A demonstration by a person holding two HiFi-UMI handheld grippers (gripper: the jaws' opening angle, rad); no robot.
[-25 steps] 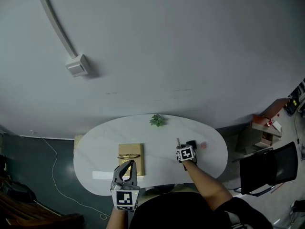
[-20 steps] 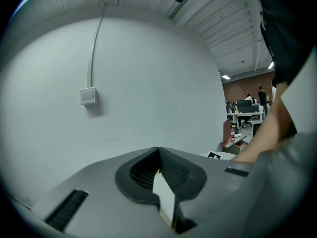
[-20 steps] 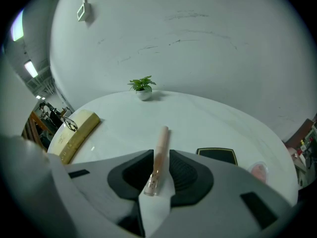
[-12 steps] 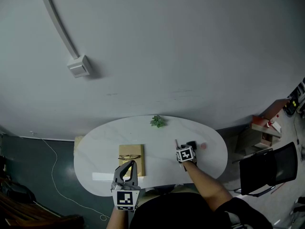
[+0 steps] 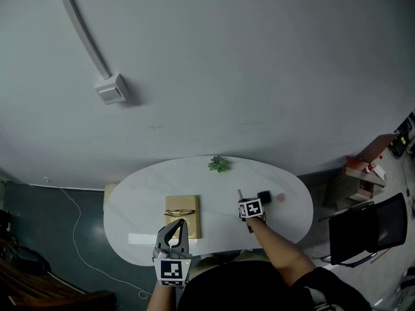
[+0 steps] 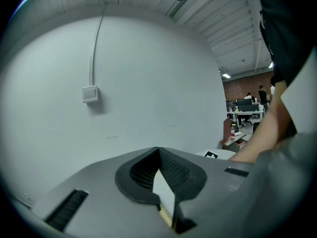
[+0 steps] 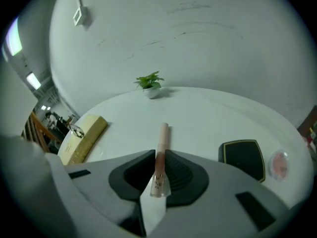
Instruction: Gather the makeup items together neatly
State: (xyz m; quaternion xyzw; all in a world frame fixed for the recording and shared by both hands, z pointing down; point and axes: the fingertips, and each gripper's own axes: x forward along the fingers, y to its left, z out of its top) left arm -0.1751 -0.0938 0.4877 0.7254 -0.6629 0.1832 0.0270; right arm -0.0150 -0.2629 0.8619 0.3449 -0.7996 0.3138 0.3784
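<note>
Grey plaster wall (image 5: 259, 76) fills the upper field and carries a white switch box (image 5: 111, 89) on a conduit. Below it stands a white oval marble-look table (image 5: 142, 199), with a black office chair (image 5: 366, 229) off its right end. A tan rectangular block (image 5: 182, 222) lies on the table's near left part, and a pair of thin-framed spectacles (image 5: 180, 212) rests on top of it.

The left gripper (image 6: 158, 150) hangs at the near edge of the table, beside the block. Its jaws are pressed together with nothing between them. The right gripper (image 7: 159, 155) is over the table's right half. Its jaws have just been closing and now clamp a slim pale-pink cosmetic tube (image 7: 163, 135) near its clear end. The rest of the tube projects forward over the table top; whether its far tip touches the surface cannot be told.

A black square compact with a gold border (image 7: 241, 155) lies flat just to the right of that gripper. A small green plant in a white pot (image 7: 150, 83) stands at the far edge. A round translucent pink item (image 7: 279, 163) lies beyond the compact, near the table's right end.
</note>
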